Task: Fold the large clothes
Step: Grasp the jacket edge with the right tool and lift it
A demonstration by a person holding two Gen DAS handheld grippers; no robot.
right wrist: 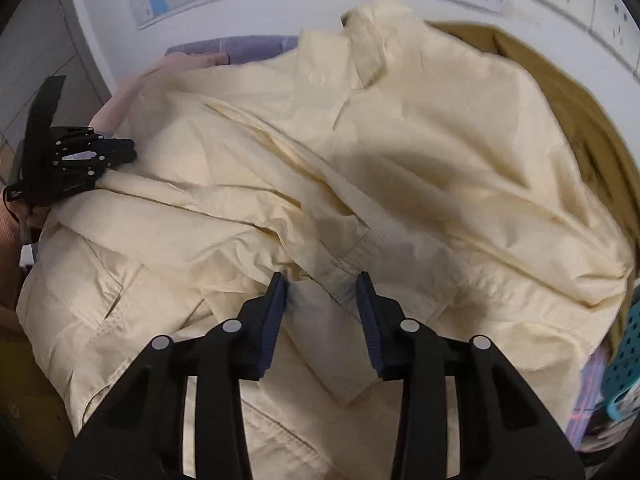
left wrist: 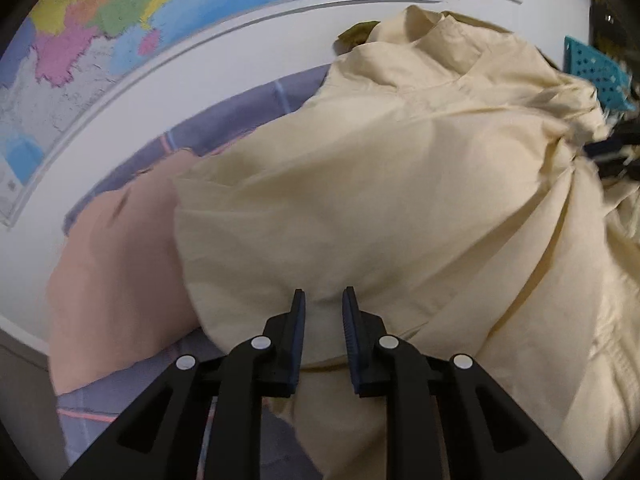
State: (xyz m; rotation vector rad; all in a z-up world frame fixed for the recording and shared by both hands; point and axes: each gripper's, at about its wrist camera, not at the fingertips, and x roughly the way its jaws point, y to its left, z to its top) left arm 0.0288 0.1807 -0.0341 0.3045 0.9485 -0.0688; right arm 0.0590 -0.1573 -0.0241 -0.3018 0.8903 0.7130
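Observation:
A large cream shirt (left wrist: 400, 180) lies rumpled over a bed, its collar toward the wall. In the left wrist view my left gripper (left wrist: 324, 296) sits at the shirt's near edge, and a bulge of cream cloth fills the narrow gap between its pads. The right wrist view shows the same shirt (right wrist: 400, 140) with creases and a placket running across it. My right gripper (right wrist: 322, 280) hangs over a crumpled fold in the middle, jaws apart, pads not pressing the cloth. The left gripper (right wrist: 130, 152) shows at the shirt's left edge.
A pink garment (left wrist: 120, 260) lies left of the shirt on a purple bedsheet (left wrist: 240, 116). An olive garment (right wrist: 560, 92) lies beyond the shirt on the right. A teal perforated basket (right wrist: 628, 348) stands at the right edge. A wall map (left wrist: 120, 20) hangs behind the bed.

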